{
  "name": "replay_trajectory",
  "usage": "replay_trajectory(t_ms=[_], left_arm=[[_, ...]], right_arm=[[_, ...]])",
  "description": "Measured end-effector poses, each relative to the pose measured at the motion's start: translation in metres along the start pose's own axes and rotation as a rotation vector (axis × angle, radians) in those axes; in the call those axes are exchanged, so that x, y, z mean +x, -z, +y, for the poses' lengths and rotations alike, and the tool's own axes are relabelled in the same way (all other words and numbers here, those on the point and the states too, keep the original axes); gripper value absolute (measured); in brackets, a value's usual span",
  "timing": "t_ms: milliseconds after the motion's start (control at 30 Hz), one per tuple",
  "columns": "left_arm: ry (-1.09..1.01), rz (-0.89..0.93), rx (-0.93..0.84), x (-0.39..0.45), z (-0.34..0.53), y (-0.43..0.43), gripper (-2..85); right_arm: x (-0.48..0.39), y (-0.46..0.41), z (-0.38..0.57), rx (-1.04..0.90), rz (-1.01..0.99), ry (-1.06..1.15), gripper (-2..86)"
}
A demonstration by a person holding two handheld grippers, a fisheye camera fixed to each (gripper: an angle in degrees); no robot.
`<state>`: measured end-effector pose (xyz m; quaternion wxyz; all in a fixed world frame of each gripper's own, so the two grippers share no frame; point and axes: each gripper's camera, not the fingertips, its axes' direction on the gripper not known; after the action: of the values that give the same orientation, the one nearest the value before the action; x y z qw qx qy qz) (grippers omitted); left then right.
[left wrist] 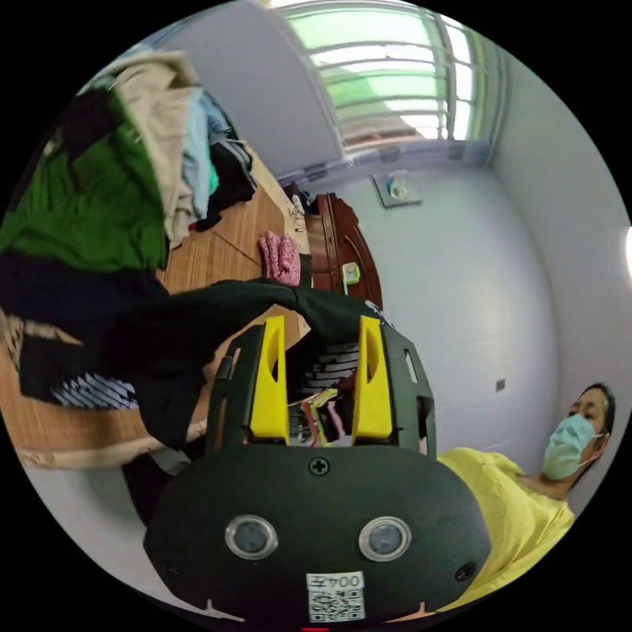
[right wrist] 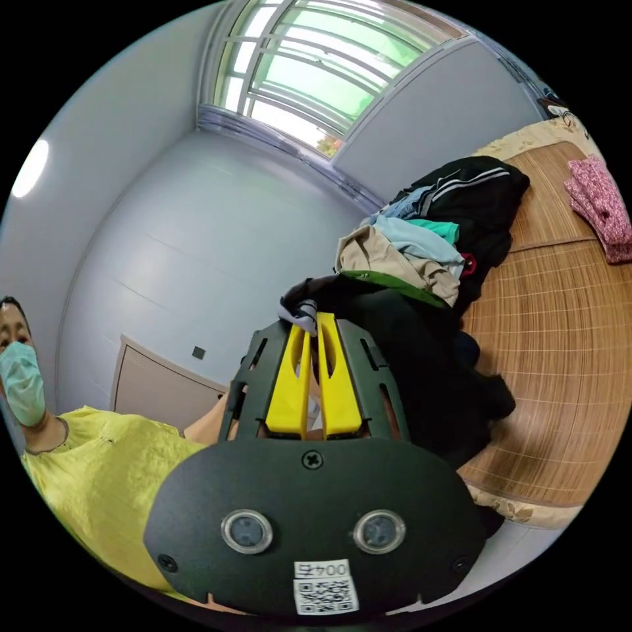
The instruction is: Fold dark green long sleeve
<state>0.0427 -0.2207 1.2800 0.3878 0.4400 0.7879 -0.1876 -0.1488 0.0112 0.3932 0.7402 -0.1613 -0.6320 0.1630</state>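
Left gripper view: the left gripper [left wrist: 320, 329] stands at lower centre, its two yellow jaws set wide apart with a clear gap between them. The dark green long sleeve [left wrist: 197, 329] stretches from the left of the frame toward the jaw tips and drapes across them at the upper end; whether either jaw presses on the cloth cannot be told. To the upper left lies a pile of clothes [left wrist: 131, 158], with bright green, beige and pale blue pieces, on a woven mat [left wrist: 224, 250]. A pink folded cloth [left wrist: 280, 257] rests on the mat near centre. A person in a yellow shirt [left wrist: 520, 513] appears at lower right; a window [left wrist: 395, 79] fills the top. Right gripper view: the right gripper [right wrist: 309, 322] stands at lower centre, jaws drawn nearly together, pinching an edge of fabric at their tips. The dark green long sleeve [right wrist: 408, 355] hangs from those tips and spreads to the right, down onto the woven mat [right wrist: 559, 342]. The pile of clothes [right wrist: 421, 243] sits just above the garment; the pink folded cloth [right wrist: 602, 204] lies at the right edge. The person in a yellow shirt [right wrist: 105, 480] is at lower left, and the window [right wrist: 316, 72] is at top.
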Motion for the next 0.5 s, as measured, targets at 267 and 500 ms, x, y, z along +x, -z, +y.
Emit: replay_trajectory(t_ms=[267, 500], left_arm=[[0.074, -0.005, -0.034, -0.029, 0.021, -0.023, 19.6], [-0.02, -0.057, -0.162, 0.003, -0.002, -0.063, 28.2]], right_arm=[[-0.023, -0.092, -0.006, -0.275, 0.125, 0.087, -0.5], [-0.064, -0.162, -0.001, -0.486, 0.248, 0.304, -0.5]])
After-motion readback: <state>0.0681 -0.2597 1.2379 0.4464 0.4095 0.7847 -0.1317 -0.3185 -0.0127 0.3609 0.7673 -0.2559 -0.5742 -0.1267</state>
